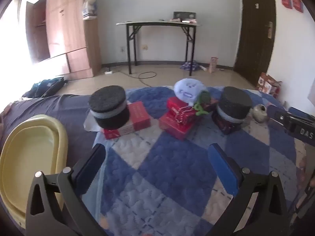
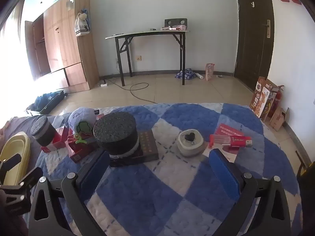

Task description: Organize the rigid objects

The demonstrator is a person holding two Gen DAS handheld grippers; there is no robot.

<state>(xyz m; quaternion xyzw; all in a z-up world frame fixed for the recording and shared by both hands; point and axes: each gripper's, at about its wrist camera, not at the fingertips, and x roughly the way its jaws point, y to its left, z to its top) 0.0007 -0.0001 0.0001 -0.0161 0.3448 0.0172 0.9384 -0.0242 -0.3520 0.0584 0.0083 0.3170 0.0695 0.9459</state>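
Yellow oval tub (image 1: 29, 157), 8 o'clock, smooth plastic, holds nothing. Left gripper (image 1: 157, 163) and right gripper (image 2: 159, 169): jaws apart, nothing between.

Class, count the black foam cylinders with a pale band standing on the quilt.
2. One foam cylinder stands on a red box at left; the other cylinder stands on a dark box at right. More may be hidden.

Folding table (image 2: 147, 33), wardrobe (image 2: 65, 45), dark door (image 2: 254, 35)
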